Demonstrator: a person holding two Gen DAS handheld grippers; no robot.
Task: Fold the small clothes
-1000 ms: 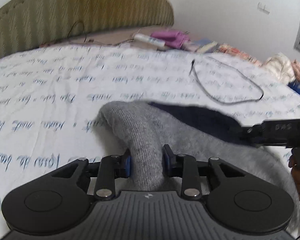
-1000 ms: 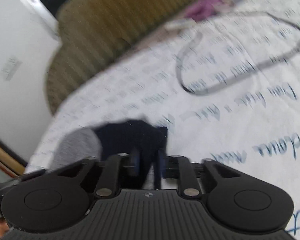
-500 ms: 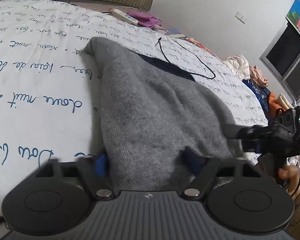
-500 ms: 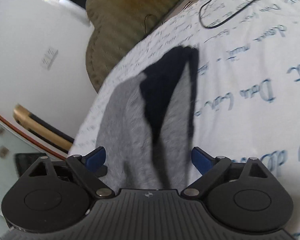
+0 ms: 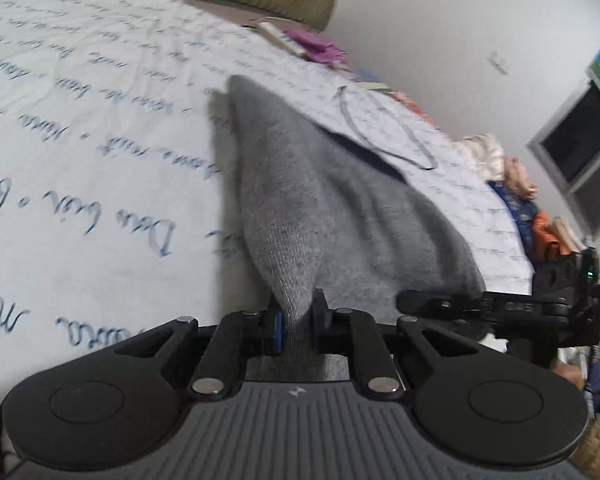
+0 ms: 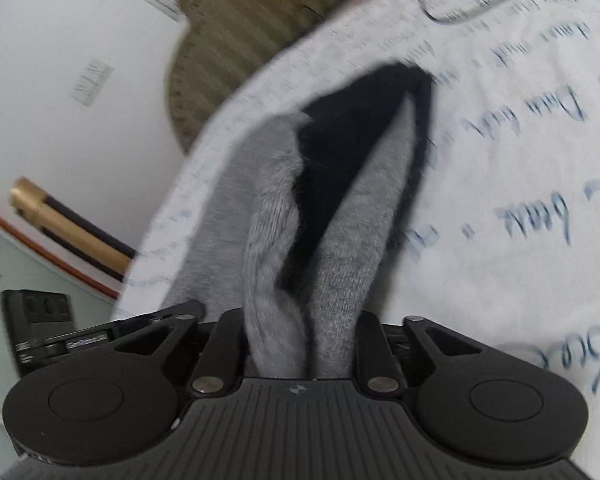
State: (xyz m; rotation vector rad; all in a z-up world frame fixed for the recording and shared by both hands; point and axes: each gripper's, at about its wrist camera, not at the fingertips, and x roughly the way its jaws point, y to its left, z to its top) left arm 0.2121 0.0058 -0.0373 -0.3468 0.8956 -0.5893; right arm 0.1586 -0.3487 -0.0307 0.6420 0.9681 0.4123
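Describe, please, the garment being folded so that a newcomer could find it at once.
Start at the white bedsheet printed with blue handwriting. On it lies a grey knit garment, its near edge pinched by both grippers. Unlike the thin looped cable beyond, it is fuzzy, with a dark navy part.

One garment (image 5: 340, 216) (grey), two grippers

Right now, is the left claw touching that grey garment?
Touching. The left wrist view shows the left claw pinched shut on a bunch of the grey garment.

Half a second back both sets of jaws gaped; now the left gripper (image 5: 296, 322) and right gripper (image 6: 300, 344) pinch the grey sock (image 5: 320, 208) (near edge bunched).
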